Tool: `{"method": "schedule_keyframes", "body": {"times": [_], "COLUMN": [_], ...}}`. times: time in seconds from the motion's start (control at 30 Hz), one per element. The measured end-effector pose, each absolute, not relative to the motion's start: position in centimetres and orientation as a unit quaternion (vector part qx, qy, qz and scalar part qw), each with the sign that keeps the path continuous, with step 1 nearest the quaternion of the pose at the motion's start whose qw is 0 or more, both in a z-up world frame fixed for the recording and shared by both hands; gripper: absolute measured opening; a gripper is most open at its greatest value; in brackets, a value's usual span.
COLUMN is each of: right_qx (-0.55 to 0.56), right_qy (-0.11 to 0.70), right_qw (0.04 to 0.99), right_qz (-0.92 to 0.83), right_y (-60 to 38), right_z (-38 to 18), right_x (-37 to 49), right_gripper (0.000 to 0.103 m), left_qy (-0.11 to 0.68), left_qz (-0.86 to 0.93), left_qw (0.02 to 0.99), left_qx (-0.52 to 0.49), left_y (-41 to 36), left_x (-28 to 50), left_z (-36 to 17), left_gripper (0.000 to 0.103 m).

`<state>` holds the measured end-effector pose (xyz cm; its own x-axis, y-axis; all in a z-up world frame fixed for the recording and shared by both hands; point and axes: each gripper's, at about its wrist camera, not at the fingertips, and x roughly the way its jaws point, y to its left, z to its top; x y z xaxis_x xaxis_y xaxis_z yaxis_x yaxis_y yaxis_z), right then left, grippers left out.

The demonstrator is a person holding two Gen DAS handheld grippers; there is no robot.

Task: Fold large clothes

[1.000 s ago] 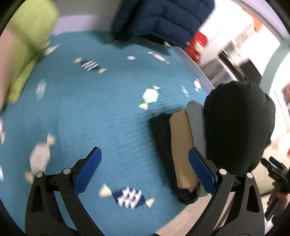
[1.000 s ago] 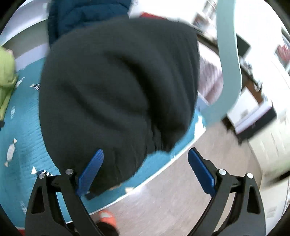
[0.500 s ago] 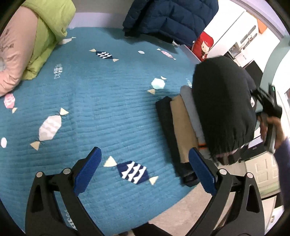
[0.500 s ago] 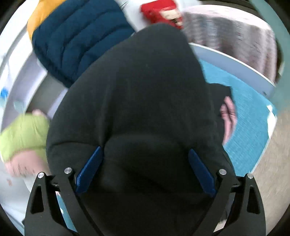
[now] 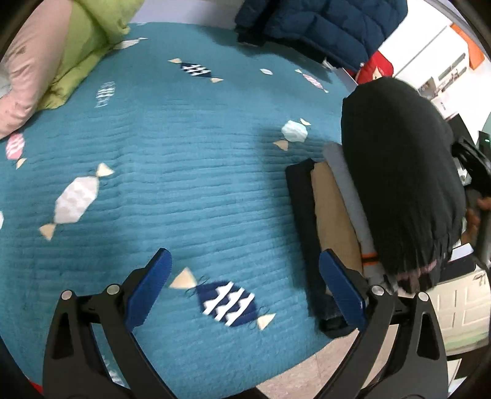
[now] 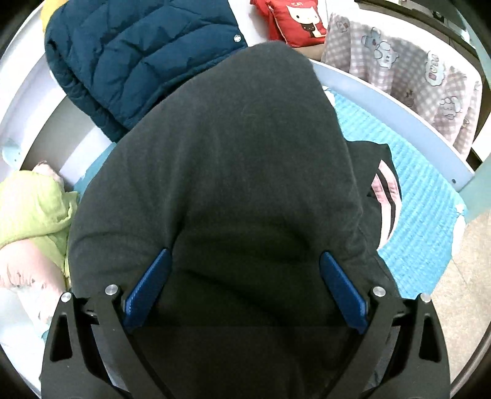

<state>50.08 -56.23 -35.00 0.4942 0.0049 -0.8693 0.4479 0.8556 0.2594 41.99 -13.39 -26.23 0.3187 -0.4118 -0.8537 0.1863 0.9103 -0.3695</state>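
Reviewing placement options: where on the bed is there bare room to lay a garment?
Free: the teal quilt between the green bedding and the folded stack. Crowded: the stack's edge, with the black garment over it, and the navy jacket corner.

Left gripper (image 5: 245,287): jaws wide apart, holding nothing.
Right gripper (image 6: 245,288): jaws spread wide, fingers (image 6: 147,290) under dark cloth.

The left gripper (image 5: 245,284) is hovering with its blue pads spread wide apart and gripping nothing, over a teal blanket (image 5: 172,159) printed with candy shapes. To its right, a folded black garment (image 5: 402,181) is sitting on top of a stack of 3 folded pieces (image 5: 331,214), black, tan and grey, lying near the blanket's edge. A navy puffer jacket (image 5: 316,24) is lying at the far side.
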Motion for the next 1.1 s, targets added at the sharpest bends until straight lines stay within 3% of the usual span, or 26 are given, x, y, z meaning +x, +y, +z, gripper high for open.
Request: {"method": "schedule_keyframes", "body": {"times": [0.37, 0.5, 0.7, 1.1], "right_qx": [0.177, 0.16, 0.161, 0.127], "right_qy": [0.465, 0.5, 0.563, 0.511], "right_qw": [0.863, 0.849, 0.808, 0.842], "right_qz": [-0.092, -0.062, -0.065, -0.114], "right_y": [-52.8, -50.4, -50.1, -47.9], "right_z": [-29.0, -30.2, -36.4, -33.2], "right_x": [45.5, 44.1, 44.5, 42.4], "right_gripper": [0.093, 0.093, 0.091, 0.093], "left_qy": [0.556, 0.561, 0.562, 0.549], "left_qz": [-0.218, -0.227, -0.231, -0.229], "left_qw": [0.797, 0.791, 0.79, 0.799], "left_qx": [-0.089, -0.085, -0.084, -0.083], "left_y": [-19.4, -20.3, -19.9, -16.8], "left_x": [42.9, 42.7, 42.1, 41.1], "left_z": [-27.0, -27.0, -27.2, -27.4], "left_gripper": [0.097, 0.097, 0.097, 0.097]}}
